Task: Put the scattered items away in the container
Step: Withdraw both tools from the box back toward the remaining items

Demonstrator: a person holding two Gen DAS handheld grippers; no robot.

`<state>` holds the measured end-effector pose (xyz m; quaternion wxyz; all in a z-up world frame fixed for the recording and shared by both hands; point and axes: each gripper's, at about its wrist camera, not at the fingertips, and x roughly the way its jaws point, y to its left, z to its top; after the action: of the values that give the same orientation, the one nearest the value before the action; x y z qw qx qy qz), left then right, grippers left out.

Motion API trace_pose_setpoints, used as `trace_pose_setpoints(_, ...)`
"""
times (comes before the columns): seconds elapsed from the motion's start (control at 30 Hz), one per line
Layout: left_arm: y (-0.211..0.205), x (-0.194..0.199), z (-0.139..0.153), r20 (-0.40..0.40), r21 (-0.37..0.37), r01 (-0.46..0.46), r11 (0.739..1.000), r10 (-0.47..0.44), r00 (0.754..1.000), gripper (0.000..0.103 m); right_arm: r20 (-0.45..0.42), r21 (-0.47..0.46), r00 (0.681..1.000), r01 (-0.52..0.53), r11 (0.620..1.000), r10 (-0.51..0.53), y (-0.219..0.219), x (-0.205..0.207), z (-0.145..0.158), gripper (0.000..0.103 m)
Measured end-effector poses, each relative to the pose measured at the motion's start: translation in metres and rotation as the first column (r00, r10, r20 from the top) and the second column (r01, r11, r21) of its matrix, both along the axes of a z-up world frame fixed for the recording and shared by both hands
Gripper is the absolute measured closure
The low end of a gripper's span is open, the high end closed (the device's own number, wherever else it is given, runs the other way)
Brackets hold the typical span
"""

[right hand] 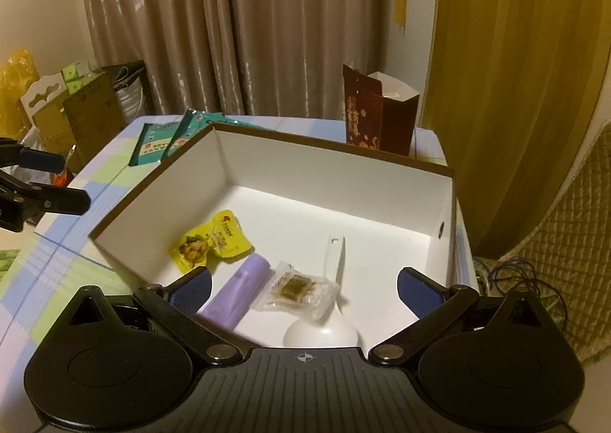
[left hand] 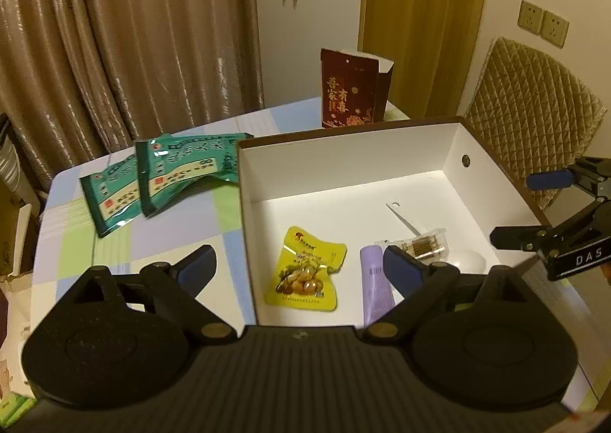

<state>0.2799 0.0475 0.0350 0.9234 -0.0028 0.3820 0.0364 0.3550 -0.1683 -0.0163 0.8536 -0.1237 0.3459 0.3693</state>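
Observation:
A white box with a brown rim stands on the checked tablecloth. Inside it lie a yellow snack pouch, a purple tube, a clear packet with brown contents and a white spoon. Two green packets lie on the cloth to the left of the box. My left gripper hangs open above the box's near left corner, with nothing between its jaws. My right gripper is open over the box's near side, also holding nothing.
A dark red gift bag stands upright behind the box. A quilted chair back is at the right of the table. Cardboard boxes and bags are stacked on the floor at the left. Curtains hang behind.

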Motion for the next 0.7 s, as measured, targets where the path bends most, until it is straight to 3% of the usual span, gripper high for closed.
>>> trace_pose_setpoints(0.37, -0.009, -0.063, 0.012, 0.043, 0.003, -0.018, 1.0, 0.018, 0.999, 0.009, -0.005, 0.054, 1.0, 0.029, 0.998, -0.029, -0.019, -0.039, 0.012, 0.002)
trace_pose_setpoints(0.7, -0.026, -0.103, 0.002, 0.041, 0.002, 0.016, 1.0, -0.016, 0.999, 0.009, -0.043, 0.058, 0.999, 0.034, 0.998, -0.032, -0.035, -0.07, 0.003, 0.002)
